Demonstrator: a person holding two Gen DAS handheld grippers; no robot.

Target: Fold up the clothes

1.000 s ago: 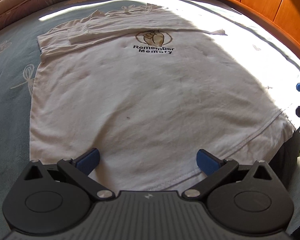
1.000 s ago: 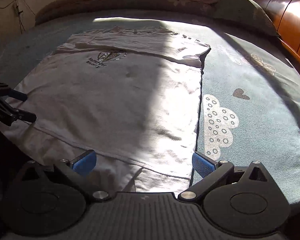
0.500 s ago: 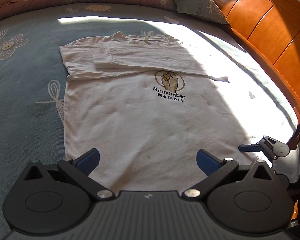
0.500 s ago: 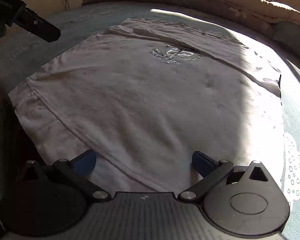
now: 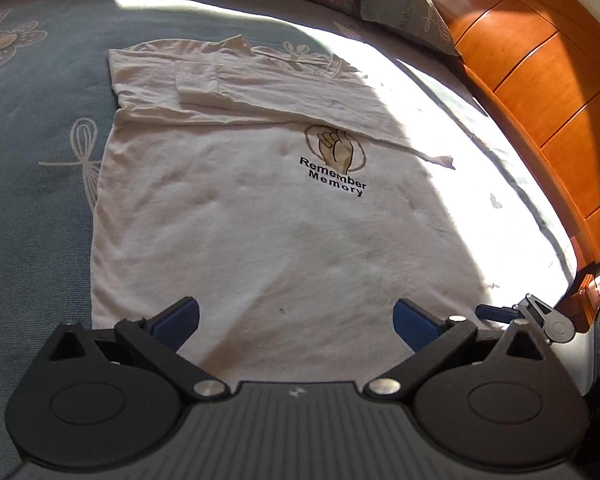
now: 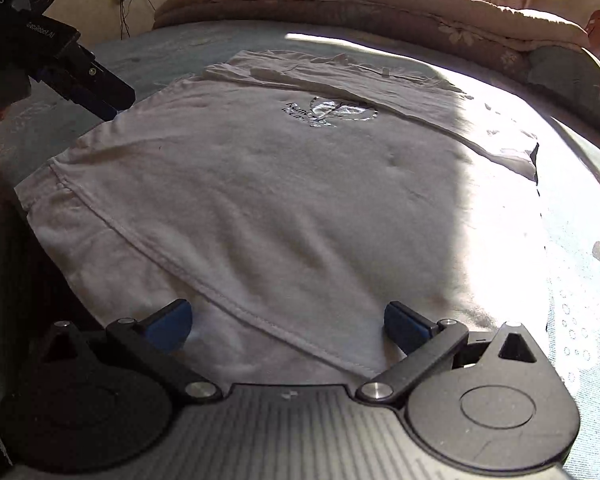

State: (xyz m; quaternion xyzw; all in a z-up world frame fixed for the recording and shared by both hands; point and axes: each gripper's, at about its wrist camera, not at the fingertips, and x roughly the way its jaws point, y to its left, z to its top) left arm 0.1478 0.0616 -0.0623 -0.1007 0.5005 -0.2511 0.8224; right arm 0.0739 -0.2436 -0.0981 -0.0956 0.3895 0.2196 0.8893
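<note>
A white long-sleeved shirt (image 5: 260, 232) printed "Remember Memory" lies flat on the bed, its sleeves folded across the chest near the collar. My left gripper (image 5: 296, 320) hovers open above the shirt's hem, nothing between its blue pads. The right gripper (image 5: 496, 314) shows at the right edge of the left wrist view. In the right wrist view the same shirt (image 6: 300, 200) spreads ahead, and my right gripper (image 6: 286, 322) stands open over the hem corner. The left gripper (image 6: 92, 92) is raised at the upper left there, held by a hand.
A blue-grey bedspread (image 5: 32, 200) with flower prints covers the bed. A wooden headboard (image 5: 540, 88) runs along the right, with a pillow (image 5: 404, 12) against it. A rolled quilt (image 6: 380, 12) lies at the far side. Strong sunlight falls across the shirt's right part.
Both grippers have lifted and pulled back from the hem, so more of the shirt shows. The left gripper rose higher on the left of the right wrist view. Both stay open.
</note>
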